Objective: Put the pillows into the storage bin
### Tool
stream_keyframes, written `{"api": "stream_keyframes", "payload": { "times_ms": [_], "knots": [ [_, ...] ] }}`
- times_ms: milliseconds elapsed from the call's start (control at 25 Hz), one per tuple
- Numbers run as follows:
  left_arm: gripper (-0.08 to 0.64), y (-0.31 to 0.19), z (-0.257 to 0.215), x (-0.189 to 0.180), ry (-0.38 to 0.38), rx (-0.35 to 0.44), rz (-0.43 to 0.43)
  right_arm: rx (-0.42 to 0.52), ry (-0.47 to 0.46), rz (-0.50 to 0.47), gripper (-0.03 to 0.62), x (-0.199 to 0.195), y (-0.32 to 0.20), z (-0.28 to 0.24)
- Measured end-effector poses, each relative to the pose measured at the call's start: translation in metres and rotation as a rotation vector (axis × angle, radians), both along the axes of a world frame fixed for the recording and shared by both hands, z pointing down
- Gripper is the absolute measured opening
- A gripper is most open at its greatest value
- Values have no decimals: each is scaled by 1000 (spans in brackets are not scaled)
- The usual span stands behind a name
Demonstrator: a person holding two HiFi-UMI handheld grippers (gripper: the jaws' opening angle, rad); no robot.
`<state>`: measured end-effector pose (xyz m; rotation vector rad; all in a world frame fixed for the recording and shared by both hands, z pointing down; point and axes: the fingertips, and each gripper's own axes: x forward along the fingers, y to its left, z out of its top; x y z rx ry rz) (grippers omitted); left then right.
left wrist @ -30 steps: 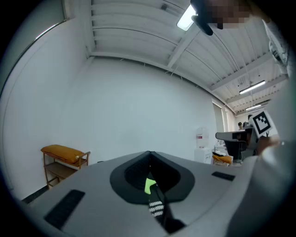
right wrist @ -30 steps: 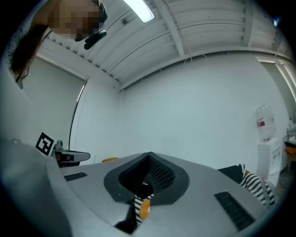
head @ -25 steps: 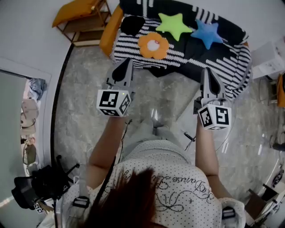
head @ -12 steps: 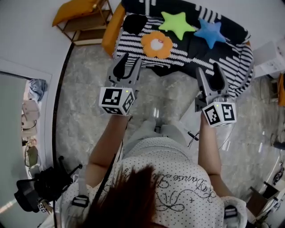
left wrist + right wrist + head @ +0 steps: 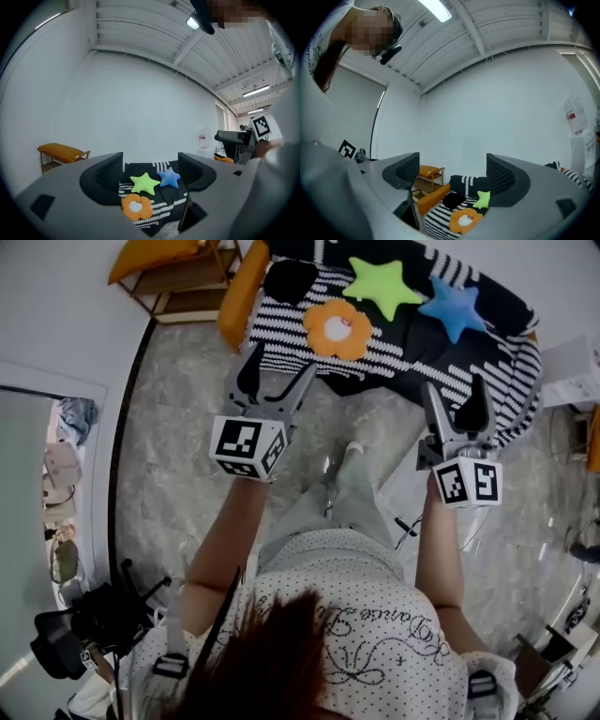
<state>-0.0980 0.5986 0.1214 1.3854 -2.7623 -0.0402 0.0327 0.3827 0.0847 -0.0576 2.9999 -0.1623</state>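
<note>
Head camera looks steeply down, just short of the sofa (image 5: 412,343); 2 gripper cameras face it level, sharing its flower pillow (image 5: 336,329).

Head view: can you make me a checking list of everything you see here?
Surface: striped sofa cover, on a marbled floor.
Job's things: orange flower pillow, green star pillow, blue star pillow and black pillow lie on the cover; storage bin not seen.
Clutter: nothing seen.
Grippers: left gripper and right gripper, jaws have just been opening, nothing between them.
Cables: thin black cable on the floor.
Surroundings: white wall, wooden stand with orange cushion.
</note>
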Motion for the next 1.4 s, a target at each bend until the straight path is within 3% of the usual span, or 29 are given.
{"api": "stream_keyframes", "payload": {
  "times_ms": [280,840,1040,1400],
  "knots": [
    [351,-29,8,-47,15,-11,-50,-28,30,-54,436,-54,-32,20],
    [351,-125,17,-132,29,-62,-135,-65,33,-126,440,-155,-153,24],
    [351,-132,24,-162,48,-66,-158,-84,43,-143,440,-189,-162,29],
    [351,-159,46,-267,72,-61,-104,-39,87,-148,440,-289,-165,44]
  ]
}}
